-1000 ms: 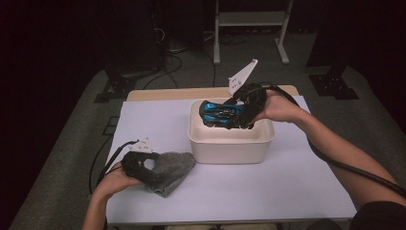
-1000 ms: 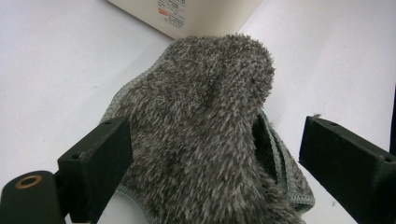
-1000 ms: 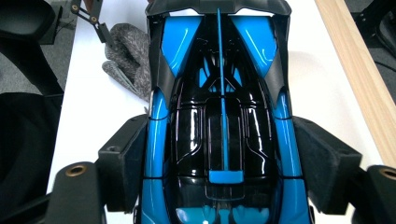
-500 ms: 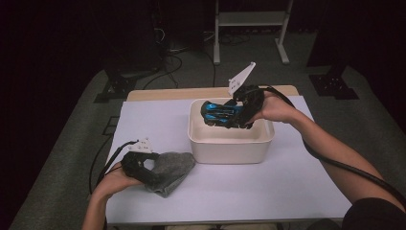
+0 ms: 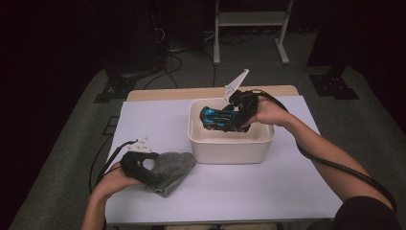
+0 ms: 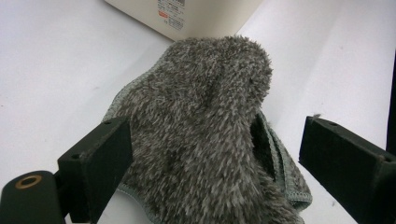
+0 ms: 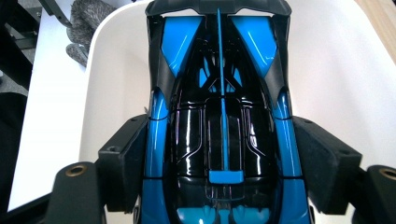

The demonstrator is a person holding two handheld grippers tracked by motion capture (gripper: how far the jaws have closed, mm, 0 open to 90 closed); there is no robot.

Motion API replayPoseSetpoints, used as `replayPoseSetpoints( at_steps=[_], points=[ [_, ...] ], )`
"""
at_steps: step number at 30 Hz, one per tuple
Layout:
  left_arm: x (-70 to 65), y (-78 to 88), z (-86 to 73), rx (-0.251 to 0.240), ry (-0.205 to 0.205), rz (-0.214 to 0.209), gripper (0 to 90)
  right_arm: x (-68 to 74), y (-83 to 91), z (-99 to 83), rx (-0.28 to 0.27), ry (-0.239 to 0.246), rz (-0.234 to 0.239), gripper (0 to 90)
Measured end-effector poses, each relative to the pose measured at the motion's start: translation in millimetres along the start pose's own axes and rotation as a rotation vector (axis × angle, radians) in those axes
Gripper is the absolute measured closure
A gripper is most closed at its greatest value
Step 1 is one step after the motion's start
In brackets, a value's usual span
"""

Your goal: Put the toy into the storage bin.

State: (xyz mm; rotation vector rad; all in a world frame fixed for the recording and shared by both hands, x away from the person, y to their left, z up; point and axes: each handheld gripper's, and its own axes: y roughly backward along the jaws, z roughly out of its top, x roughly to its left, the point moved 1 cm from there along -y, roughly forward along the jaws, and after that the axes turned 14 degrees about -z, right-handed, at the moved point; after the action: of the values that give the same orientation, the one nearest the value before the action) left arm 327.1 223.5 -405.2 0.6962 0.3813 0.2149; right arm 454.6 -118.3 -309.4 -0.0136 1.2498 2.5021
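A blue and black toy car [image 5: 219, 118] [image 7: 219, 116] hangs over the white tub [image 5: 230, 144], held level inside its rim. My right gripper [image 5: 233, 120] [image 7: 219, 158] is shut on the car's flanks. At the near left a grey fluffy cloth [image 5: 170, 170] [image 6: 205, 135] lies bunched on the white table cover. My left gripper [image 5: 143, 167] [image 6: 215, 158] stands open, one jaw on each side of the cloth's near part, and the right jaw is clear of the fabric.
The tub's wall with a printed label [image 6: 175, 11] stands just beyond the cloth. The white cover [image 5: 268, 191] spreads wide in front of and to the right of the tub. A wooden table edge [image 5: 182, 93] runs behind it. Cables trail from both grippers.
The car and my right gripper have shifted slightly over the tub. My left gripper and the cloth have hardly moved.
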Motion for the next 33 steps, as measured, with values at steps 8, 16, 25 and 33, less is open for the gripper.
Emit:
replayPoseSetpoints(
  at_steps=[8, 16, 25, 33],
  points=[
    [-0.3, 0.5, -0.4, -0.005, 0.002, -0.002, 9.0, 0.5, -9.8, -1.2, 0.016, 0.003, 0.017, 25.2],
    [-1.2, 1.9, -0.4, -0.005, -0.001, -0.003, 9.0, 4.1, -19.9, -4.2, 0.032, 0.007, 0.036, 25.1],
    [-1.2, 2.4, -0.8, -0.01, 0.003, -0.003, 9.0, 8.1, -29.2, -7.1, 0.045, 0.006, 0.053, 25.1],
    [-1.8, 3.6, -0.6, -0.007, -0.003, 0.0, 9.0, 11.9, -39.1, -9.5, 0.065, 0.017, 0.07, 25.2]
  ],
)
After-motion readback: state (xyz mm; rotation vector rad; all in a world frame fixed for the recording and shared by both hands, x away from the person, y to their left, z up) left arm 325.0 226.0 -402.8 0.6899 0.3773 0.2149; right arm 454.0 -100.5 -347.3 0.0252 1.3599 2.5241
